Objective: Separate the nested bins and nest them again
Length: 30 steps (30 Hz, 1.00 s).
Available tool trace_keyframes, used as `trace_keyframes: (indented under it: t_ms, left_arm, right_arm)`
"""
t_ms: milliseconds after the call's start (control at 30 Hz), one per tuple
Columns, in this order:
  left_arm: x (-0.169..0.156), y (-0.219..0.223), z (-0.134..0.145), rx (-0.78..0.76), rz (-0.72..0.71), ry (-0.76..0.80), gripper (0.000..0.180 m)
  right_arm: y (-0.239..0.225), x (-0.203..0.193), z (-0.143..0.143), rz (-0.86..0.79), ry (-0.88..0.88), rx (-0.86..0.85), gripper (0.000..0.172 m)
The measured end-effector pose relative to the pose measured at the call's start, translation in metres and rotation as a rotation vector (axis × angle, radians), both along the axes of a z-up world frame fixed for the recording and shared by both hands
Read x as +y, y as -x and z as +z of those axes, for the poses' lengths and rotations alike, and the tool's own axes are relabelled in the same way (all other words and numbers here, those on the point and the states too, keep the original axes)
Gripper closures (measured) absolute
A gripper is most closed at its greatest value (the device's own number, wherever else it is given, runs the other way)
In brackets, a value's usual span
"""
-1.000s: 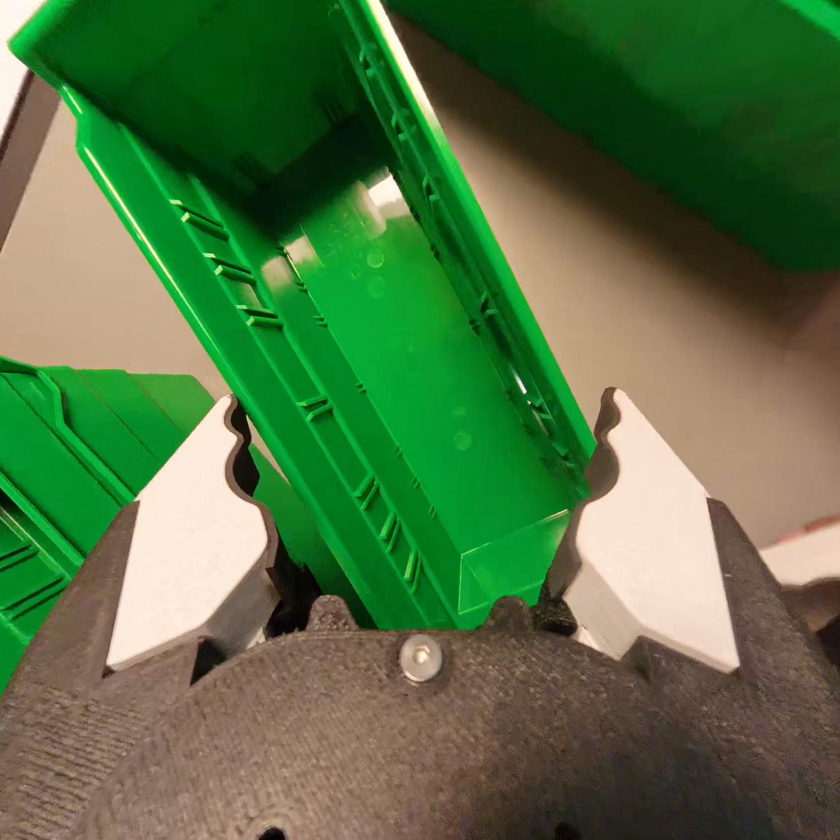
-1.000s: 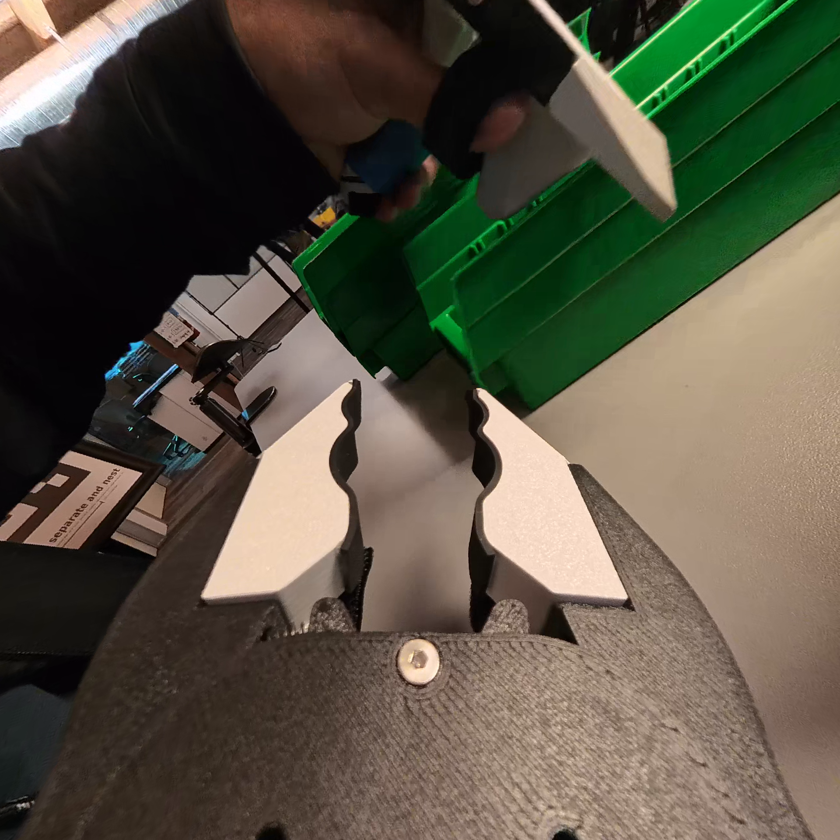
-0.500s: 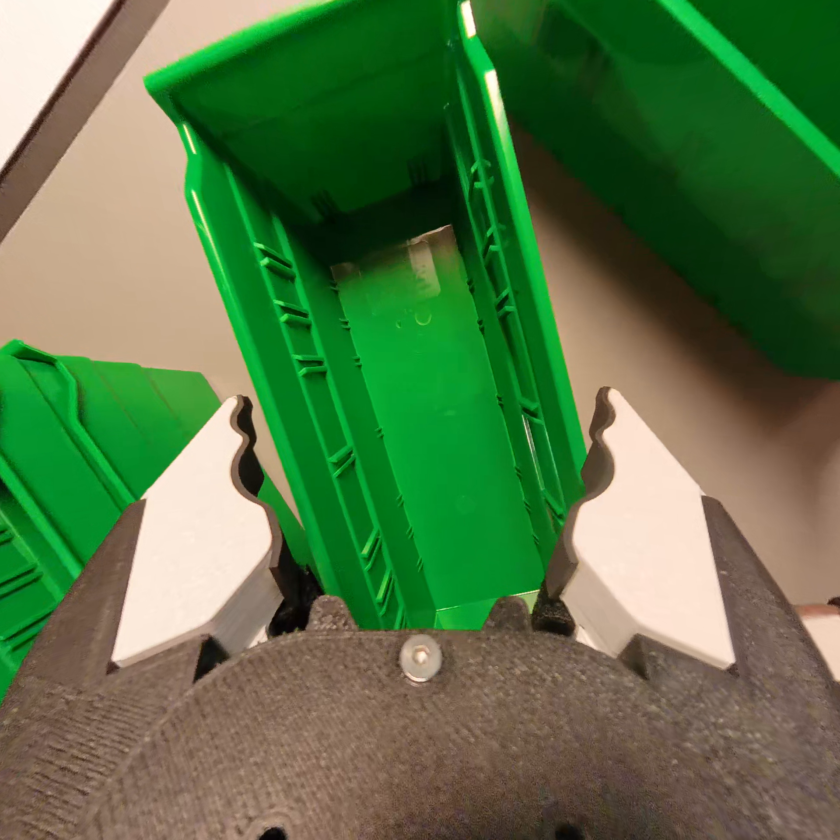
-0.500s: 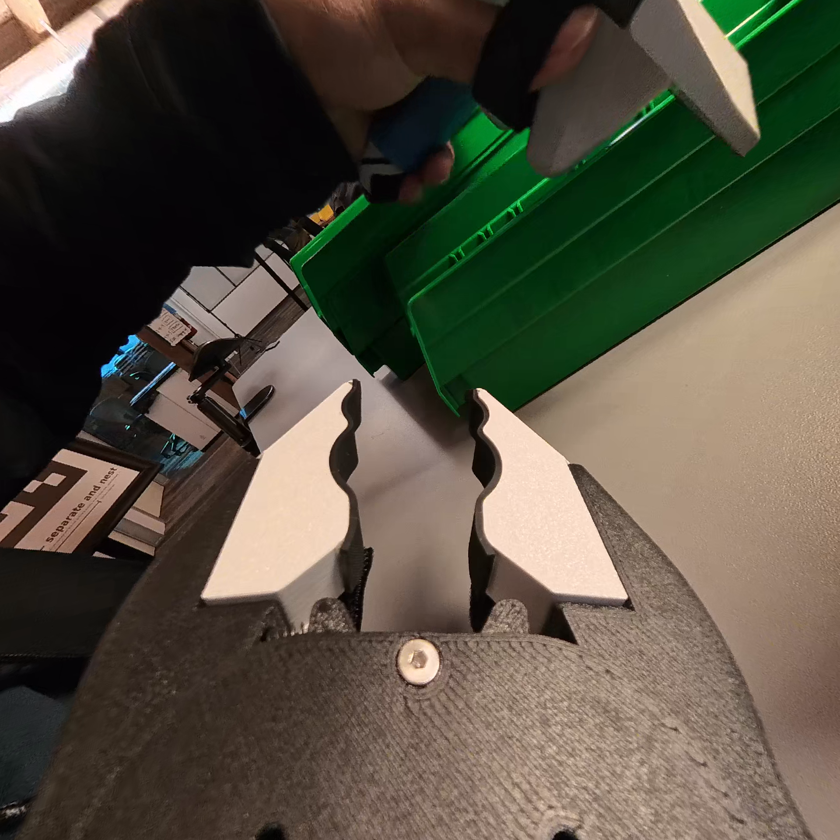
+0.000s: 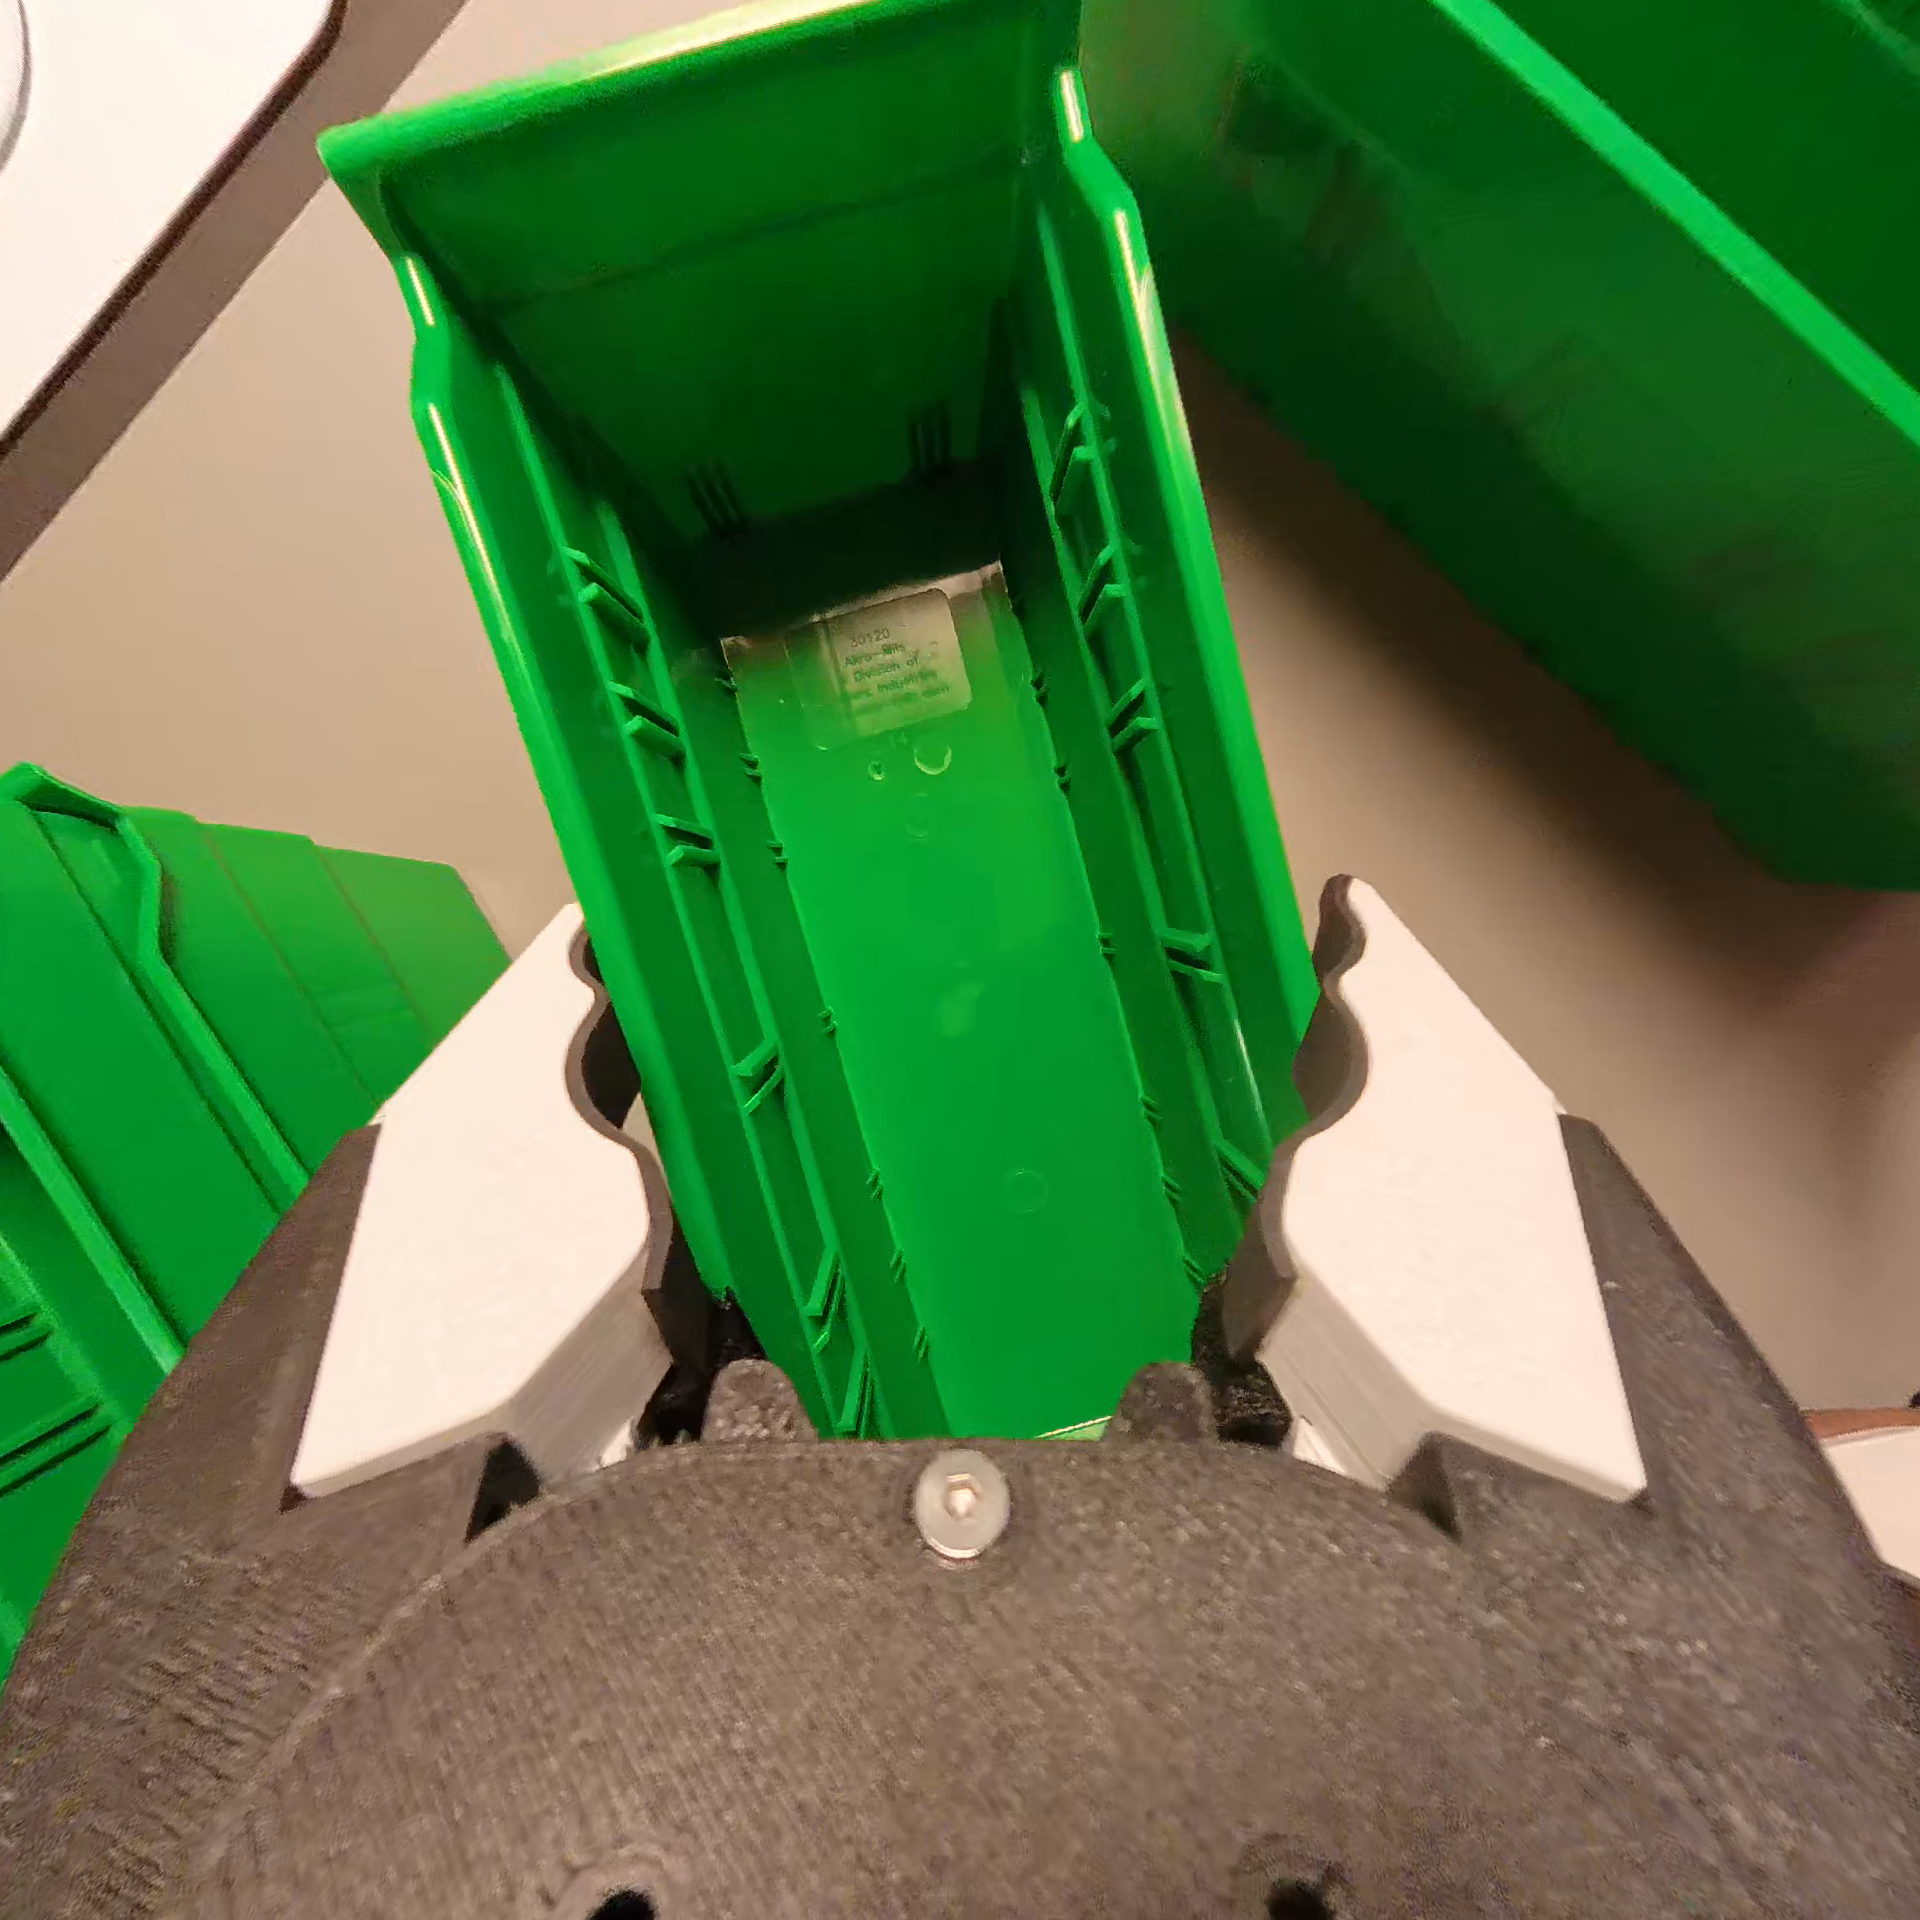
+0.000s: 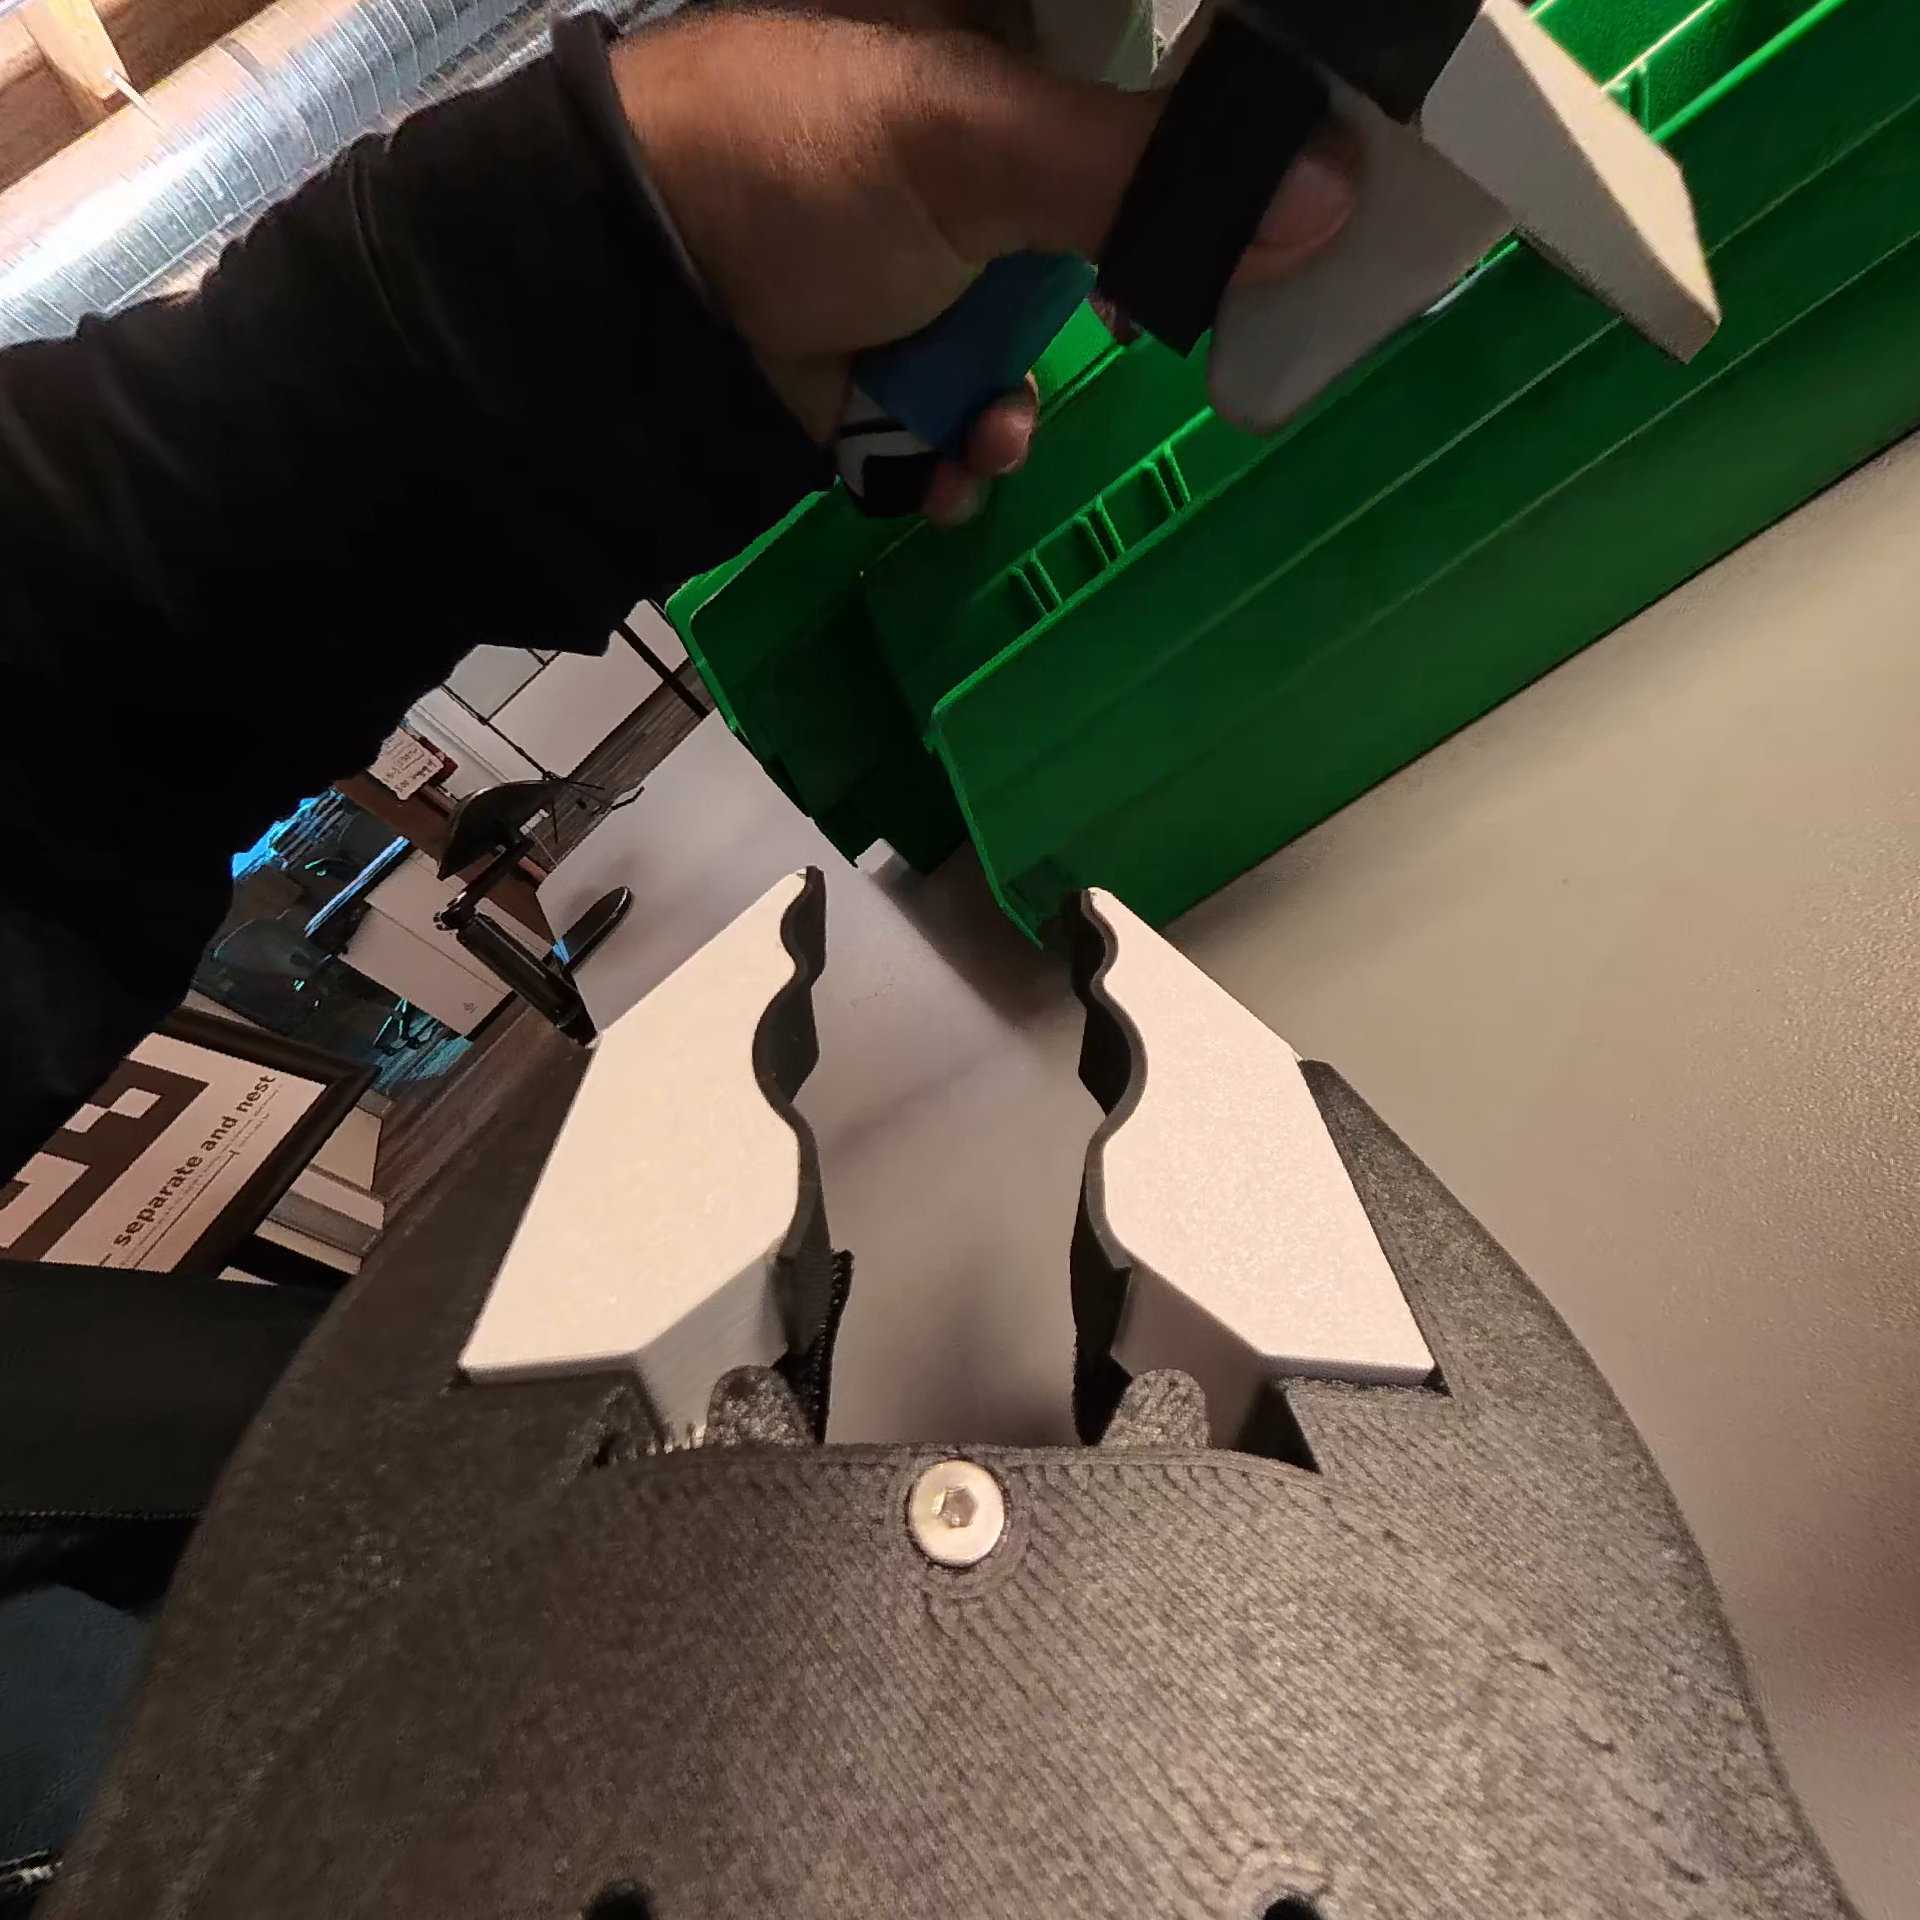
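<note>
Left tool: my left gripper (image 5: 961,925) stands wide and is clenched around a narrow green bin (image 5: 935,1039). The bin fills the centre of the left wrist frame, its open top facing the camera. Both dark wavy pads (image 5: 608,1049) lie against its outer side walls near the bottom of the frame. A pale label (image 5: 883,665) sits on the bin floor just above the centre.

Surroundings, left frame: a larger green bin (image 5: 1558,416) occupies the upper right, apart from the held one. A group of green bins (image 5: 156,1039) with several rims close together lies at the left edge. The beige table (image 5: 260,623) shows between them.

Right tool: my right gripper (image 6: 945,883) is released and partly open. Only bare table (image 6: 1558,1143) shows between its pads. The near corner of a green bin (image 6: 1351,727) lies just beside its right fingertip (image 6: 1101,935), and I cannot tell whether the two touch.

Right frame, upper part: a hand (image 6: 883,187) in a black sleeve (image 6: 312,416) grips a blue handle. A white finger (image 6: 1558,187) of the left tool reaches over the green bins at the upper right. More green bins (image 6: 790,675) stand just behind the near one. A framed sign (image 6: 156,1164) leans at the lower left
</note>
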<state>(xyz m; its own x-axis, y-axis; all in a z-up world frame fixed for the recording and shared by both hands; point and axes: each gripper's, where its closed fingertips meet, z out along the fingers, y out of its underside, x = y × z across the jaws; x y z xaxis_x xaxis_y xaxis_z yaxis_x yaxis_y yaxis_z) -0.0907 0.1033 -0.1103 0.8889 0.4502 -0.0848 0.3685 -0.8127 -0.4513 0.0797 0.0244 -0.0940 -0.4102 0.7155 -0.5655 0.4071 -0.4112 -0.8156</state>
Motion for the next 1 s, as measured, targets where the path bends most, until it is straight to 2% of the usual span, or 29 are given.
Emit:
trace_keyframes:
  t_ms: [100, 333, 467, 567, 767, 900, 1000]
  left_arm:
    - [0.000, 0.000, 0.000, -0.012, -0.005, -0.002, 0.053]
    - [-0.002, 0.000, 0.003, -0.035, -0.003, -0.035, 0.072]
    - [0.001, -0.005, 0.014, -0.074, -0.004, -0.082, 0.074]
    - [0.007, -0.009, 0.041, -0.113, -0.008, -0.152, 0.074]
    - [0.009, -0.005, 0.127, -0.103, -0.013, -0.329, 0.076]
    - [-0.011, 0.002, 0.183, -0.074, -0.002, -0.413, 0.076]
    - [-0.035, 0.014, 0.208, -0.031, 0.021, -0.402, 0.076]
  right_arm:
    - [0.000, 0.000, 0.000, -0.001, -0.001, 0.000, 0.124]
    - [0.000, 0.000, 0.000, -0.002, -0.001, 0.001, 0.124]
    - [0.000, 0.000, 0.000, -0.002, 0.001, 0.002, 0.124]
    - [0.000, 0.000, 0.000, -0.001, 0.003, 0.000, 0.124]
    - [0.000, 0.000, 0.000, 0.001, 0.008, -0.002, 0.124]
    - [0.000, 0.001, 0.000, 0.002, 0.013, -0.001, 0.124]
    - [0.000, 0.000, 0.000, 0.004, 0.009, -0.004, 0.124]
